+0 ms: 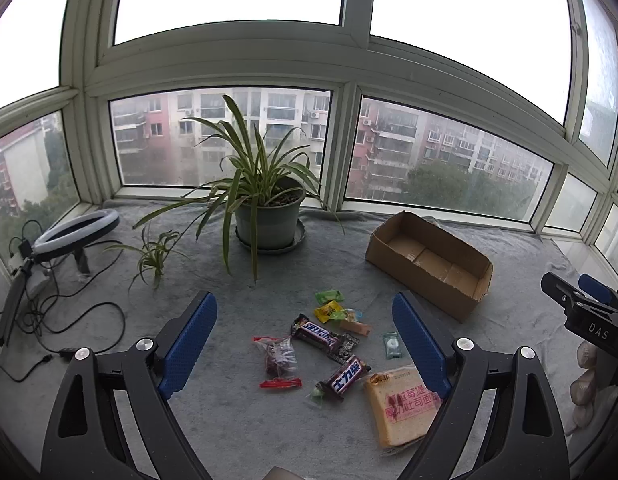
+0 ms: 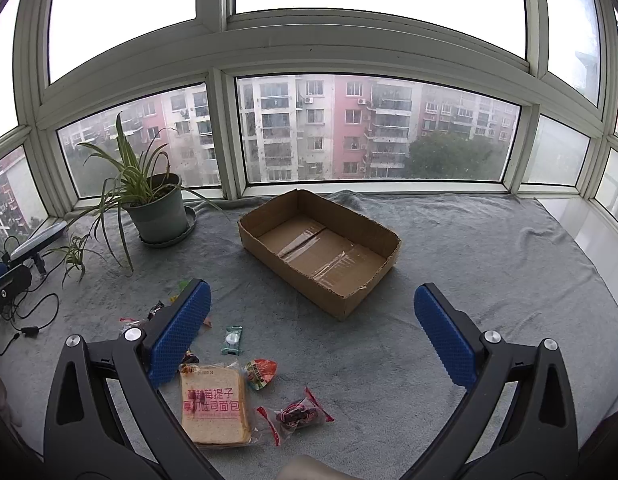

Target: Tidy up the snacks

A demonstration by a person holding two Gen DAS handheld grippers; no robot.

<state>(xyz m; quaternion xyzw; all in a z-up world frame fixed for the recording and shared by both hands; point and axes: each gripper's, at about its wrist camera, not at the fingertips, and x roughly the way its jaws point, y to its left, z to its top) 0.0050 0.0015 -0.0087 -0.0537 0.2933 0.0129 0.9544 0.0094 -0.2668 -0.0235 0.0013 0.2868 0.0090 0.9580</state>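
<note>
Loose snacks lie on the grey cloth (image 1: 237, 420). My left gripper (image 1: 305, 344) is open above them: two Snickers bars (image 1: 325, 336), a red-ended clear packet (image 1: 279, 360), small candies (image 1: 328, 312) and a bagged bread slice (image 1: 401, 404). An empty cardboard box (image 1: 429, 264) stands farther back on the right. My right gripper (image 2: 313, 336) is also open and holds nothing. Below it lie the bread slice (image 2: 215, 408), a red-ended packet (image 2: 295, 412), an orange packet (image 2: 260, 372) and a small green packet (image 2: 232, 340). The box (image 2: 321, 248) is just ahead of it.
A potted spider plant (image 1: 265, 216) stands at the back by the windows, with a small offshoot (image 1: 153, 256) beside it. A ring light (image 1: 77, 232) and trailing cables (image 1: 85, 320) lie at the far left. A gloved hand (image 1: 589, 380) holds the other gripper at the right edge.
</note>
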